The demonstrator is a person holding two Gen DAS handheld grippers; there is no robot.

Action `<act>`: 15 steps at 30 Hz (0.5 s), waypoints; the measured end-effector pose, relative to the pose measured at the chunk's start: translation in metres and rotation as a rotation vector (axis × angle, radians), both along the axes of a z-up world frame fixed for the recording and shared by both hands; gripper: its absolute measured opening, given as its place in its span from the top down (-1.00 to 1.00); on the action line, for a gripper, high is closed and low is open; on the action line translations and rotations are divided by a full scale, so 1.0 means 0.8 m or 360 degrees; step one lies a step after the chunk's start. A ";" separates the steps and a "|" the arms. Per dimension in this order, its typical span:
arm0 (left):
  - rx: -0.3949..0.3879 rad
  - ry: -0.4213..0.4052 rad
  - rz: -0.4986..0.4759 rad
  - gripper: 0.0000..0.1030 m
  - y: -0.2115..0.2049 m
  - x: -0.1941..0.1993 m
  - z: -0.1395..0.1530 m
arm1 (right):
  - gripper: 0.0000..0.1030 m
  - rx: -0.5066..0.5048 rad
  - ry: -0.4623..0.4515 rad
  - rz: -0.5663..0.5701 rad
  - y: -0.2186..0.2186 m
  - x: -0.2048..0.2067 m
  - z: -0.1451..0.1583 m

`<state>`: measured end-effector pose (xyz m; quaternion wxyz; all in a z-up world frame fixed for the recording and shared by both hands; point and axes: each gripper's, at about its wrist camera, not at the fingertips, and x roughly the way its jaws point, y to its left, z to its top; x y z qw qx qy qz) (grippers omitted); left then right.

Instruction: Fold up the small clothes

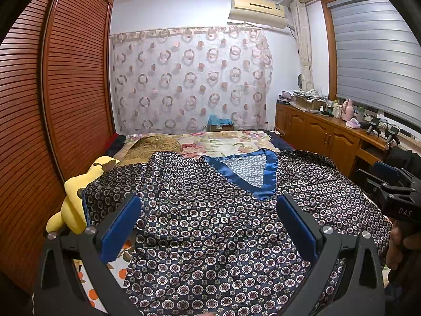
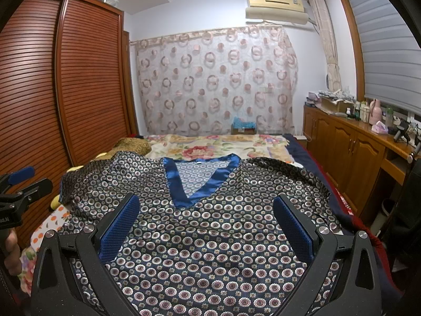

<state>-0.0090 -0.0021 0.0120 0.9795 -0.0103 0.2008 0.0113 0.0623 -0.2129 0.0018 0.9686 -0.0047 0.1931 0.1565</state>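
Patterned top [image 1: 210,226], dark satin printed with small rings and trimmed with a blue V-neck [image 1: 252,176], lies face up and spread across the bed [image 1: 223,142], neckline toward the far end. By my reading, folding has not begun: the body lies open and both sleeves are out to the sides, so the step in hand is picking where to take hold.

Going left to right: a yellow plush toy [image 1: 73,200] sits at the bed's left edge, partly under the left sleeve [image 1: 110,187], which looks rumpled and bunched against it. The next move probably calls for pinching that sleeve or the side seam and carrying it inward over the chest, lifting it clear of the toy.

The left tongs [image 1: 208,226] hover over the middle of the top with the blue pads spread wide, nothing between them; whether the tips brush the cloth I cannot tell.

The right tongs [image 2: 205,223] are likewise gaping wide above the chest just below the V, empty. The right sleeve [image 2: 297,179] drapes toward the bed's right edge, and satin this slick will likely slide, so a firm pinch is needed.
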 end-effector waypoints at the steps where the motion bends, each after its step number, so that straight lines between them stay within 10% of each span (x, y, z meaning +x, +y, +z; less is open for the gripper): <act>1: 0.0000 0.0000 0.0000 -1.00 0.000 0.000 0.000 | -1.00 0.0000 0.0001 0.0001 0.000 0.000 0.000; 15: 0.0002 0.0003 -0.0001 -1.00 0.001 -0.001 0.001 | -1.00 0.0001 -0.0003 0.0003 0.001 0.001 -0.001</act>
